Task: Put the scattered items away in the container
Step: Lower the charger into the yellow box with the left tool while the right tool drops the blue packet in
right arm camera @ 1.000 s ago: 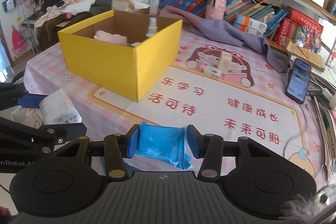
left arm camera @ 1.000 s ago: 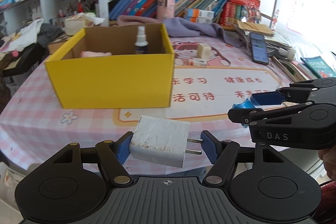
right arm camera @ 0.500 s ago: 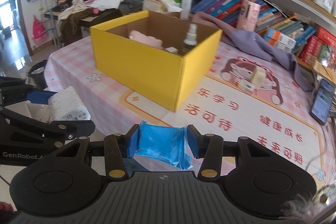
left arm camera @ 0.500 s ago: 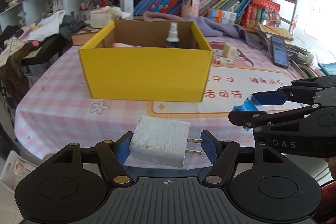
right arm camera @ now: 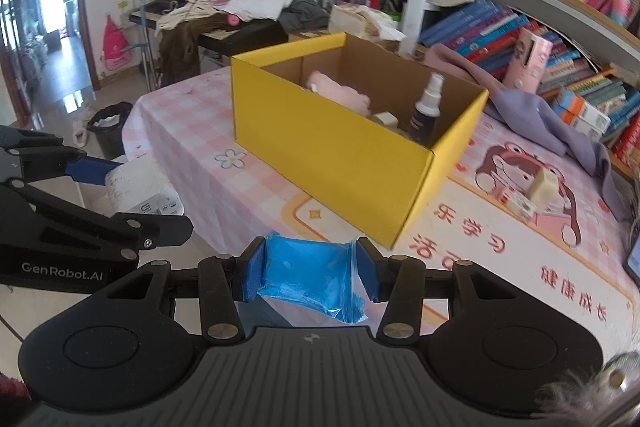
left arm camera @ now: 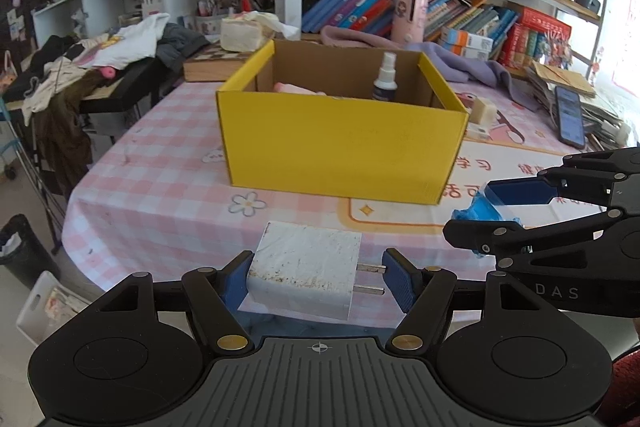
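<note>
charger (left arm camera: 306, 277) and, seemingly, wipes packet (right arm camera: 310, 277) gripped

Box (left arm camera: 340, 155) sits on the table (left arm camera: 160, 195) w/ open top. Inside: spray bottle (left arm camera: 385, 79) upright near the far right corner, soft bundle (right arm camera: 340, 93) to its left, small block (right arm camera: 386, 119) btwn them.

Right of box, on the mat: another block (left arm camera: 485, 110) + flat packet (right arm camera: 518, 203) just beside it. Phone (left arm camera: 570, 115) further right by the paper stack. Draped cloth (right arm camera: 552, 123) behind box, bookshelves behind that.

Near table edge, in front of box: charger (left arm camera: 308, 279) in left gripper (left arm camera: 316, 281), pouch (right arm camera: 310, 279) in right gripper (right arm camera: 310, 275), side by side.
</note>
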Tool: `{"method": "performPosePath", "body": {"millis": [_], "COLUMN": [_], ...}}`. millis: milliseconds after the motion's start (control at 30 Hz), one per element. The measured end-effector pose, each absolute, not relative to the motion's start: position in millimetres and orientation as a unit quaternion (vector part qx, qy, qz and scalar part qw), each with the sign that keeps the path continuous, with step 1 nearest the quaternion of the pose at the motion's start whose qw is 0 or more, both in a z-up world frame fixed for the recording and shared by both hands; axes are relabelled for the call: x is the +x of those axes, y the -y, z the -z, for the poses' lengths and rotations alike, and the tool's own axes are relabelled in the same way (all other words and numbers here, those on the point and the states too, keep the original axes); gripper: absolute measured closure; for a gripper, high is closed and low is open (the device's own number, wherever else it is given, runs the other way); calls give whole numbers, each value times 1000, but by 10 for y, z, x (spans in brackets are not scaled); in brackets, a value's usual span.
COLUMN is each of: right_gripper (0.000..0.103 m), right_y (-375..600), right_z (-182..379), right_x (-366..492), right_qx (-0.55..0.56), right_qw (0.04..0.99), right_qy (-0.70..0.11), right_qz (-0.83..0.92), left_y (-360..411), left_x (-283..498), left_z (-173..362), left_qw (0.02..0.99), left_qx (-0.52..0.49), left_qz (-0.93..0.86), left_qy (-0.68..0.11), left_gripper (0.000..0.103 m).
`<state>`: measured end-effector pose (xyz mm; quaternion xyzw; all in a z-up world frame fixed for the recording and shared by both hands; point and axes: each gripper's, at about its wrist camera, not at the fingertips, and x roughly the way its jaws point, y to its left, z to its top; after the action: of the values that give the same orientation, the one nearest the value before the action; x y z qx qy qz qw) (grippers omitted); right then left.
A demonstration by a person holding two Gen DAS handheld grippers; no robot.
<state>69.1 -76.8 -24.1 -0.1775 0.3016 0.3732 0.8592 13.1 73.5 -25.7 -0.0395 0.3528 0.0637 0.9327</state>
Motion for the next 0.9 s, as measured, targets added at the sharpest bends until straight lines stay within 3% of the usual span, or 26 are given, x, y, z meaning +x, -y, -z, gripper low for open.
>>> {"method": "performPosePath", "body": {"millis": [567,900], "right_gripper": [58,58], "right_y": [565,330], "right_z": [-308,-188], "right_x": [1412,2168], "right_qx": [-138,-161], "right_qw": [887,880], "right_qy": [-214,-231], "right_qz": [-386,-383], "left_y": [-988,-1074], "left_x": [805,1558], "left_z": [-288,-324], "left_qw": [956,954], "left_qx": [-7,12], "left_qz": [-78,-62], "left_qy": [-283,-294], "left_gripper": [34,34]}}
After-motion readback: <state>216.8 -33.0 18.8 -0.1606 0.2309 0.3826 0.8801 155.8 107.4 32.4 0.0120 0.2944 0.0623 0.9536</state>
